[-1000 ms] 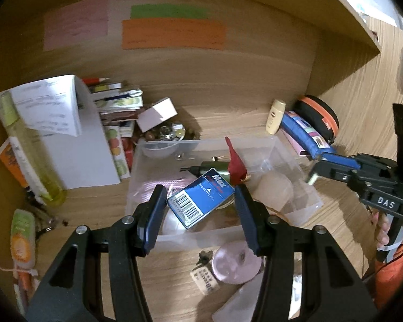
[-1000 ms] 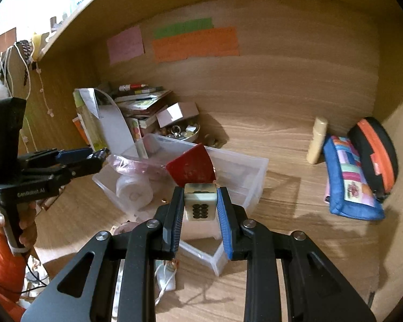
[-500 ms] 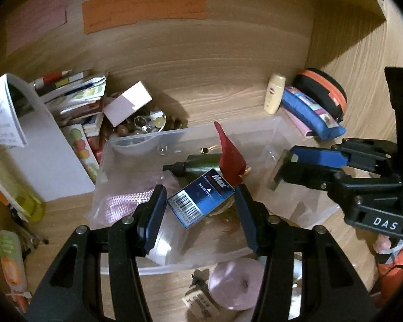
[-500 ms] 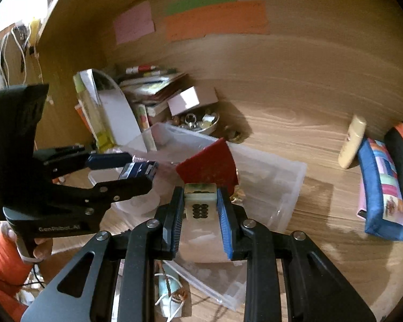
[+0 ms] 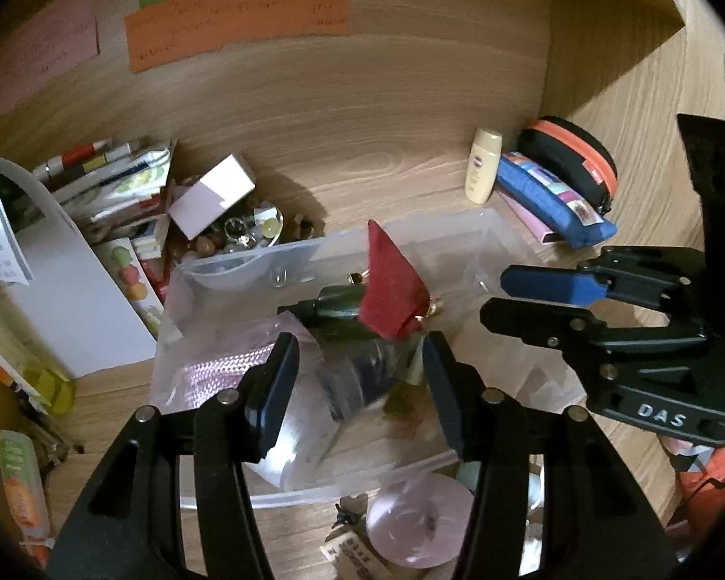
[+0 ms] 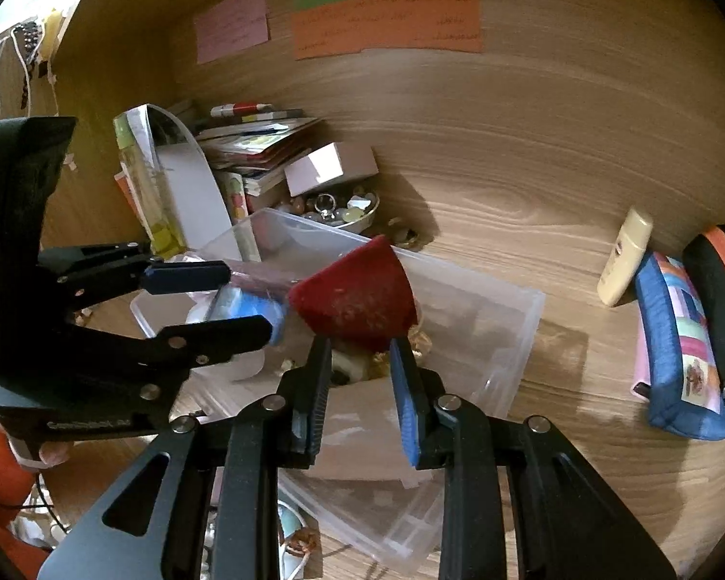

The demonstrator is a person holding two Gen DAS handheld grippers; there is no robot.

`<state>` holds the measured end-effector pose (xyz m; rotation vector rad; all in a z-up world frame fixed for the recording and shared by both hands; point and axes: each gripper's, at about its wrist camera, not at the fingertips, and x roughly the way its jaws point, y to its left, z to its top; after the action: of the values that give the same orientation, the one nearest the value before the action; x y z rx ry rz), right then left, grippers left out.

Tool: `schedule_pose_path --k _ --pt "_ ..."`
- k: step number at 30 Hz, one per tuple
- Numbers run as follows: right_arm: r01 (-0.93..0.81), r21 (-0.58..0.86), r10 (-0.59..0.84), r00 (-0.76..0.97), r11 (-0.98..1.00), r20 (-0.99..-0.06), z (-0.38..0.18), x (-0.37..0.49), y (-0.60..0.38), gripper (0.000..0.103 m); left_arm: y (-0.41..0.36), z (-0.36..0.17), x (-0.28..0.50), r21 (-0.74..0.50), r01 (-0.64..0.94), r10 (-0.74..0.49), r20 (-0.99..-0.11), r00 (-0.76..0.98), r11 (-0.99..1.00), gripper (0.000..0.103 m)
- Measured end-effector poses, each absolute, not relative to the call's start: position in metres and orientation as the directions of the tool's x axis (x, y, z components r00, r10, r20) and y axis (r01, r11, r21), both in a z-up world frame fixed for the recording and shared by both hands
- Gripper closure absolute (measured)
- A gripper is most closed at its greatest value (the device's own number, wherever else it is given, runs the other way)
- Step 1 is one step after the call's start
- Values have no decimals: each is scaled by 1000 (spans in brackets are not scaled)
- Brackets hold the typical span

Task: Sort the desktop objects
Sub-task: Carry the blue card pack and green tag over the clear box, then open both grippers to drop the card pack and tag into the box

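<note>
Left gripper (image 5: 360, 344) fingers apart, blurred blue cardboard box (image 5: 357, 386) between them, grip unclear; right gripper (image 6: 359, 347) fingers nearly together at a blurred small cream block (image 6: 348, 368). Both over the clear plastic bin (image 5: 502, 237); either item may glance off the red cone-shaped piece (image 5: 391, 290) and land outside

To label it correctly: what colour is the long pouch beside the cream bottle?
Blue, with a multicoloured patchwork panel; the right wrist view shows it best.

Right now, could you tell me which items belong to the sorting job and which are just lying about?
In the job: blue box at the left gripper, cream cube at the right gripper, clear bin.
Lying about: lotion bottle, blue pencil case, orange note.
</note>
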<state>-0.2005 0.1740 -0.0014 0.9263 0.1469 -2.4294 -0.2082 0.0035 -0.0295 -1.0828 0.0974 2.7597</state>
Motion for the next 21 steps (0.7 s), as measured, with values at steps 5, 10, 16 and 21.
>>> schedule_pose_path --k 5,10,16,21 --pt "505 91 -442 -637 -858 -631 9 -193 178 68 6 -15 -191 20 -174 120 -647 -753 -985 36" --pt "492 65 -423 -666 -868 -614 20 -177 181 52 1 -4 -176 31 -154 102 -625 -774 -988 27" --pt "484 64 -417 -669 -872 -615 23 -154 188 34 -10 -2 -157 16 -112 78 -619 -781 -994 11" --pt "466 66 -408 -687 -882 -602 23 -133 196 34 -27 -7 -144 -12 -75 65 -642 -764 -997 10"
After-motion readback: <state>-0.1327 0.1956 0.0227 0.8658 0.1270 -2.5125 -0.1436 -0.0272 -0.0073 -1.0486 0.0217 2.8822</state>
